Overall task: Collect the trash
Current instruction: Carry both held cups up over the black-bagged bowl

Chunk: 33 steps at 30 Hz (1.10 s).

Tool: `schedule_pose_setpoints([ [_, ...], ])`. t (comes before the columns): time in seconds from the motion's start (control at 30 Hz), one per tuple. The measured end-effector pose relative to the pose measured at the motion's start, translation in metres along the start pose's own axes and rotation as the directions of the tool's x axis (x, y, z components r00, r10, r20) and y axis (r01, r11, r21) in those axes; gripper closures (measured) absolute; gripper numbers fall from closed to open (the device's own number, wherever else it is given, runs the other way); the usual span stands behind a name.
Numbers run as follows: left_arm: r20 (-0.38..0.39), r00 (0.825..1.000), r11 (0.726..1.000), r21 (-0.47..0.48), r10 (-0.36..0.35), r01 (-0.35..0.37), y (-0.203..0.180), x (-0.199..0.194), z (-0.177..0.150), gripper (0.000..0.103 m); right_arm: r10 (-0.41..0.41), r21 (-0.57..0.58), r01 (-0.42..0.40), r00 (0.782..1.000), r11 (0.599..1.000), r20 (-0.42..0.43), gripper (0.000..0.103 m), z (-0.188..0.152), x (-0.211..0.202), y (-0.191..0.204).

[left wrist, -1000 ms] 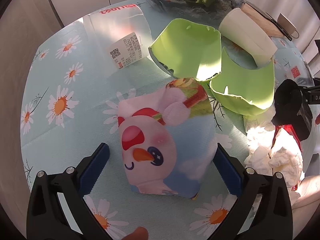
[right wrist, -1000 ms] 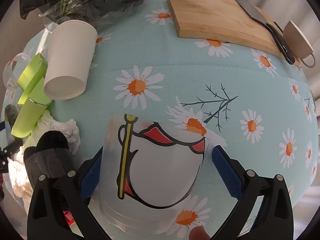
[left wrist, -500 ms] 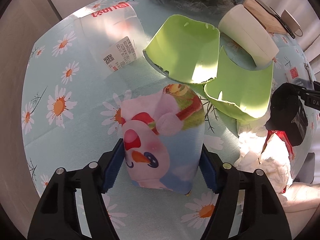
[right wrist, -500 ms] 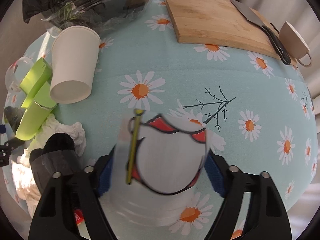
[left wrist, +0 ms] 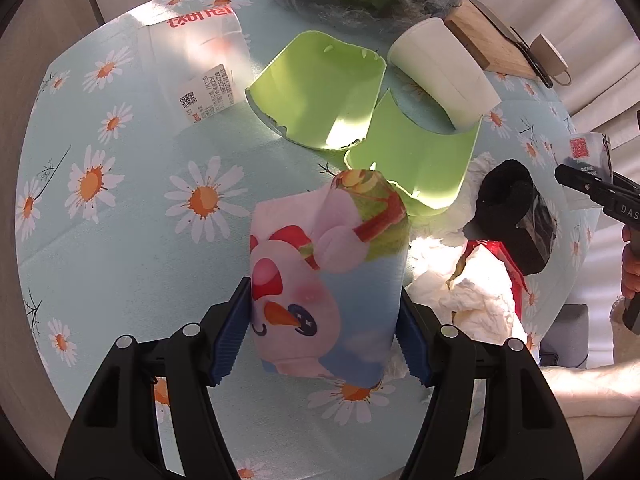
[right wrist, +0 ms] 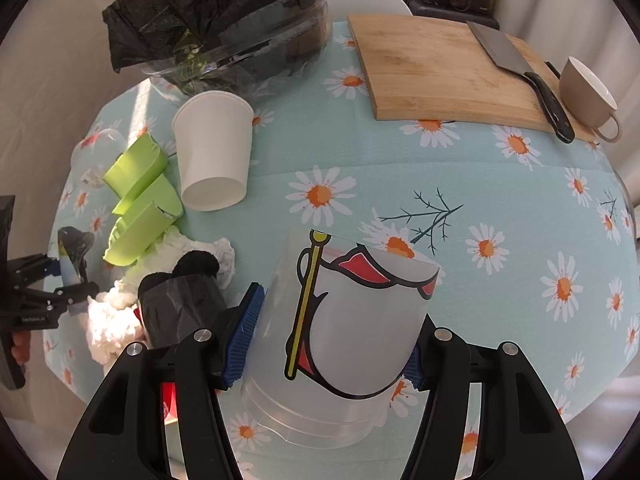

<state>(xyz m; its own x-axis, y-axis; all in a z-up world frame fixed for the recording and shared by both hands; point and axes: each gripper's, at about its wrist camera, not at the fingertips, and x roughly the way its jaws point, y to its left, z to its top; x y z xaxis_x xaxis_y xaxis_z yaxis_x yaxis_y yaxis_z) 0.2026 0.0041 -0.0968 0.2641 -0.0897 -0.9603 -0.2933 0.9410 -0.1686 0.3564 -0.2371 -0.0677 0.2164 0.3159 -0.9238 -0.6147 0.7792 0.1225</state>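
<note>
My left gripper (left wrist: 322, 300) is shut on a crumpled snowman-print cup (left wrist: 320, 256), lifted just off the daisy tablecloth (left wrist: 100, 240). My right gripper (right wrist: 340, 312) holds a clear plastic cup (right wrist: 352, 332) with a red and yellow flag print; its jaws are still closing, and the blue pads press on the cup's sides. That cup is lifted too. Loose trash lies between the two: green cup pieces (left wrist: 320, 92), a white paper cup (right wrist: 212, 152) on its side, crumpled tissues (left wrist: 472, 292), a black wrapped lump (left wrist: 516, 220) and a labelled clear cup (left wrist: 200, 64).
A clear bin lined with a black bag (right wrist: 224, 28) stands at the far side of the table. A wooden cutting board (right wrist: 440, 72) with a cleaver (right wrist: 520, 64) and a beige mug (right wrist: 588, 96) sit at the back right. The table's edge runs close below both grippers.
Both grippers closed from wide open onto their cups, then rose, lifting the snowman cup and the clear cup off the cloth.
</note>
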Motion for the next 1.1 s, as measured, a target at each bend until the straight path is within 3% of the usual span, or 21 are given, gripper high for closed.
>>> schedule_pose_setpoints([
  [0.23, 0.045, 0.999, 1.0, 0.017, 0.007, -0.008, 0.011, -0.013, 0.003, 0.037, 0.004, -0.026, -0.002, 0.998, 1.0, 0.067, 0.046, 0.001, -0.028, 0.01],
  [0.5, 0.093, 0.994, 0.996, 0.052, 0.064, -0.069, 0.005, -0.043, 0.019, 0.037, 0.038, -0.053, -0.03, 0.988, 0.998, 0.153, 0.046, 0.023, -0.057, 0.007],
  [0.67, 0.041, 0.997, 0.996, 0.058, 0.071, -0.073, 0.006, -0.06, 0.033, 0.037, 0.067, -0.072, -0.052, 0.972, 0.996, 0.224, 0.045, 0.042, -0.076, 0.01],
  [0.77, 0.051, 0.998, 0.997, 0.056, 0.041, -0.043, 0.008, -0.075, 0.041, 0.037, 0.099, -0.079, -0.082, 0.965, 0.994, 0.245, 0.044, 0.057, -0.087, 0.011],
  [1.1, 0.131, 0.987, 0.987, 0.112, 0.097, -0.112, 0.011, -0.116, 0.106, 0.037, 0.171, -0.164, -0.122, 0.93, 0.979, 0.325, 0.043, 0.122, -0.136, 0.023],
])
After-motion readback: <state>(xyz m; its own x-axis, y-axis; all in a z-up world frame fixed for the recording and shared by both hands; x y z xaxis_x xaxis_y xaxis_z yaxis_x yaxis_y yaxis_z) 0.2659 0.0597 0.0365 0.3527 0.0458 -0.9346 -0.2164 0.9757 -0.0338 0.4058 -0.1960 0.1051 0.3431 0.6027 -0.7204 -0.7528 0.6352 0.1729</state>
